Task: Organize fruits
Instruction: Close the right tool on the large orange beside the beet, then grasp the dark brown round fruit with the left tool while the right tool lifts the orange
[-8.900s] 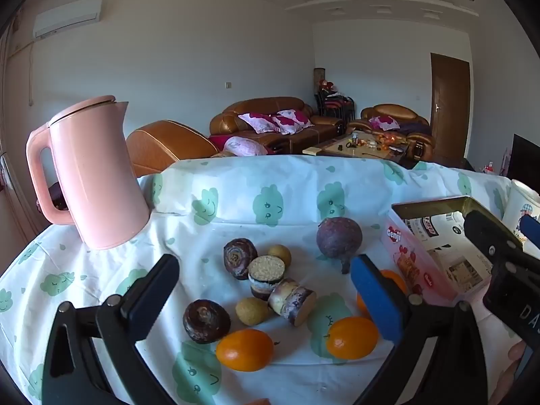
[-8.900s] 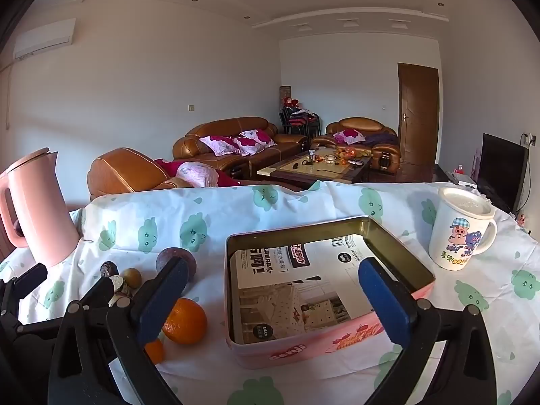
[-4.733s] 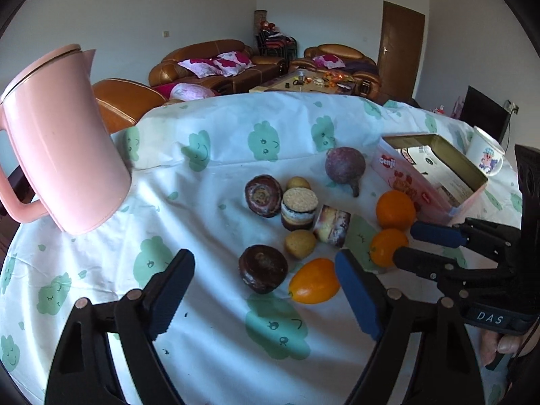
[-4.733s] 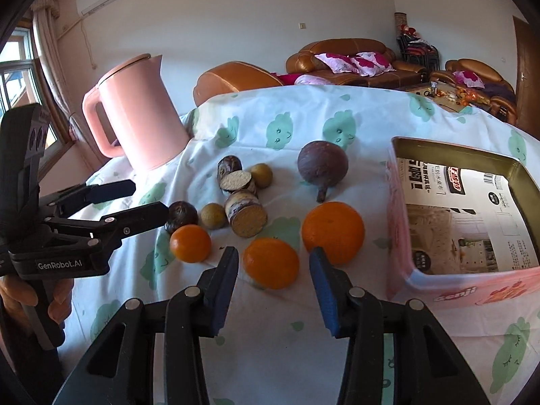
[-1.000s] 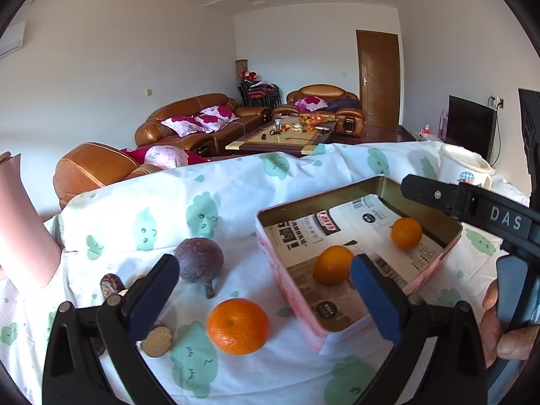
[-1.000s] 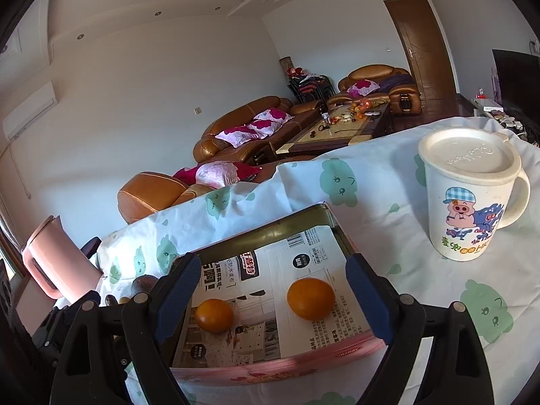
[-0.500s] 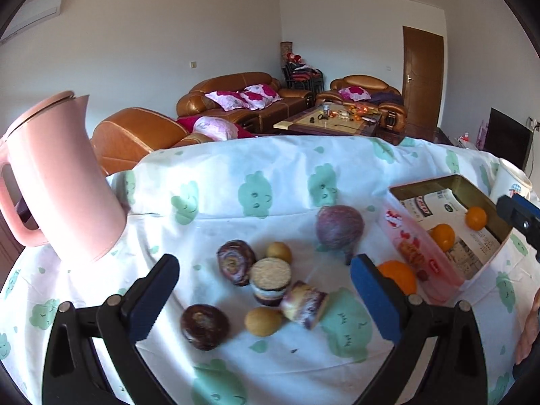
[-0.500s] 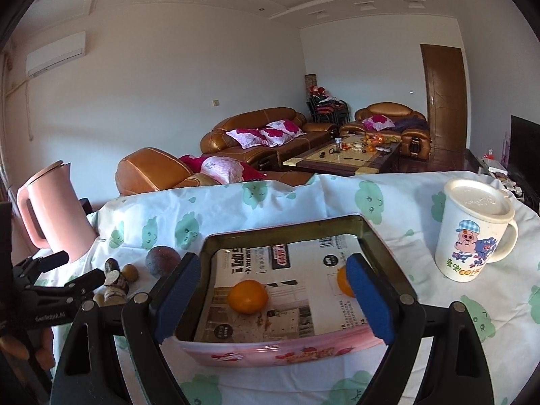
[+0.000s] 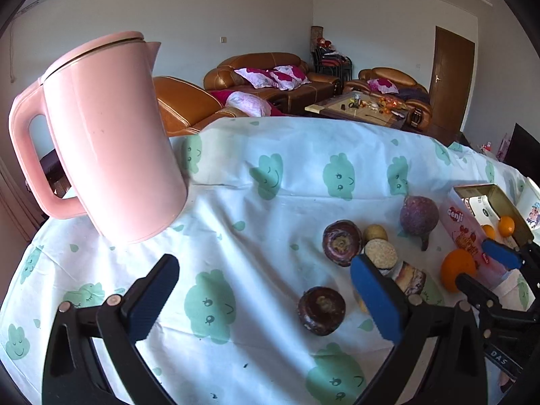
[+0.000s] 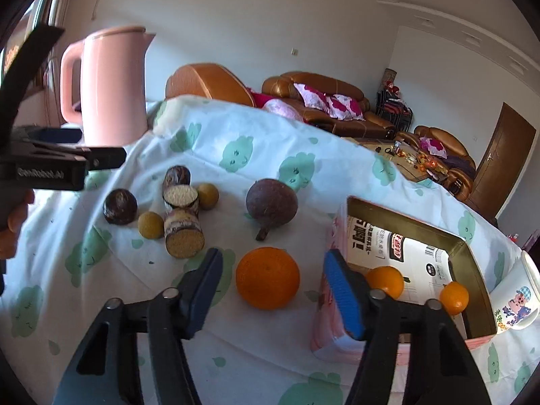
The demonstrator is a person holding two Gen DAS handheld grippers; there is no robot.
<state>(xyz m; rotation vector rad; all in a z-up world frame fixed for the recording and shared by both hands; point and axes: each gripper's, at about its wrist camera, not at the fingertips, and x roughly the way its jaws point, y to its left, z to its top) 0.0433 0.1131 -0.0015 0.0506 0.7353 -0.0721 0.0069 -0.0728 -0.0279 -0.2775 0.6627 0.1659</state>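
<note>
A big orange (image 10: 267,277) lies on the cloth left of the pink tin box (image 10: 467,256); it also shows in the left wrist view (image 9: 458,269). My right gripper (image 10: 273,295) is open and empty, its jaws either side of and just short of this orange. Two small oranges (image 10: 385,280) (image 10: 454,297) lie in the box. A purple beet (image 10: 271,204), dark round fruits (image 10: 120,206), cut pieces (image 10: 184,233) and small yellow fruits (image 10: 150,224) lie further left. My left gripper (image 9: 263,300) is open and empty, above the cloth left of the pile.
A tall pink kettle (image 9: 108,138) stands at the table's back left. A white cartoon mug (image 10: 518,298) stands right of the box. The table has a white cloth (image 9: 256,209) with green prints. Sofas and a coffee table are behind.
My right gripper has swung left from over the box and come down around the big orange. My left gripper has turned left toward the kettle. Two oranges have been put in the box since earlier frames.
</note>
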